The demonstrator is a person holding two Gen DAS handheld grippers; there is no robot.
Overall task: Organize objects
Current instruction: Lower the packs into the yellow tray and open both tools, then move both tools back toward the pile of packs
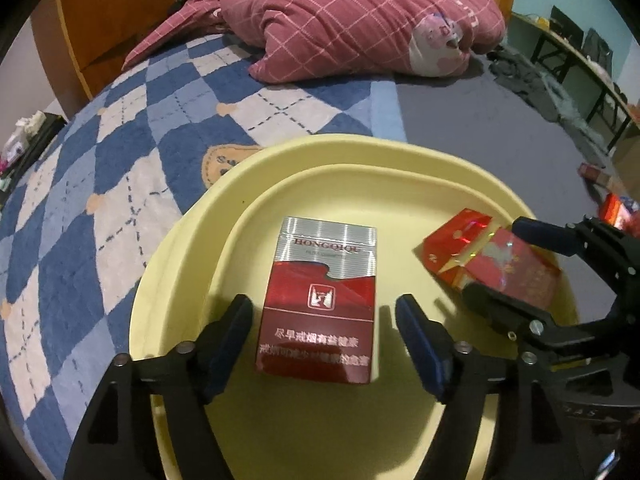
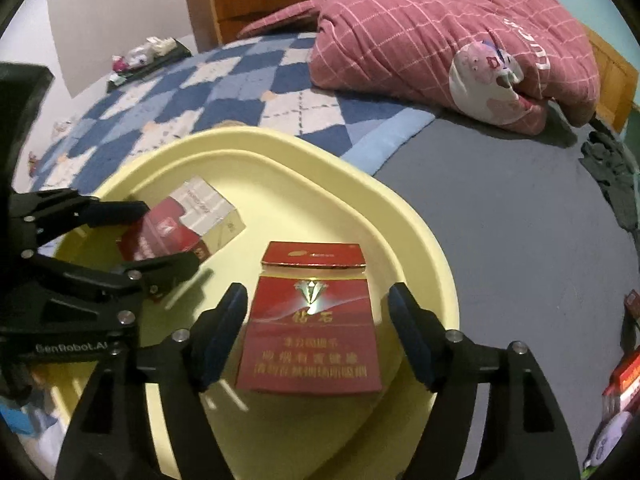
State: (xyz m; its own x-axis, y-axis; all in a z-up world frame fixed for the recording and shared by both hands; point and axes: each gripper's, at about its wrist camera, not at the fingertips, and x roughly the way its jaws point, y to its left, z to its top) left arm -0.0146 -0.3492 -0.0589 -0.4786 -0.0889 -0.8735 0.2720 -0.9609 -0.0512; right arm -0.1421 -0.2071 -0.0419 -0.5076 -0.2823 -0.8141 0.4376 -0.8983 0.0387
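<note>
A pale yellow tray (image 1: 192, 240) (image 2: 400, 220) lies on the bed. In it is a red and silver cigarette pack (image 1: 320, 300) (image 2: 180, 220), face up. My left gripper (image 1: 324, 320) (image 2: 156, 236) is open around this pack, with a gap at each side. To its right a red and gold pack (image 2: 312, 320) (image 1: 496, 264) with its lid lifted also sits in the tray. My right gripper (image 2: 318, 304) (image 1: 504, 264) is open, and its pads stand clear of that pack's sides.
The tray rests partly on a blue and white diamond blanket (image 1: 120, 140) and partly on a grey sheet (image 2: 520, 220). A bunched pink checked quilt (image 1: 360, 20) lies behind it. Dark clothes (image 2: 612, 176) and more red packs (image 2: 628, 376) are at the right.
</note>
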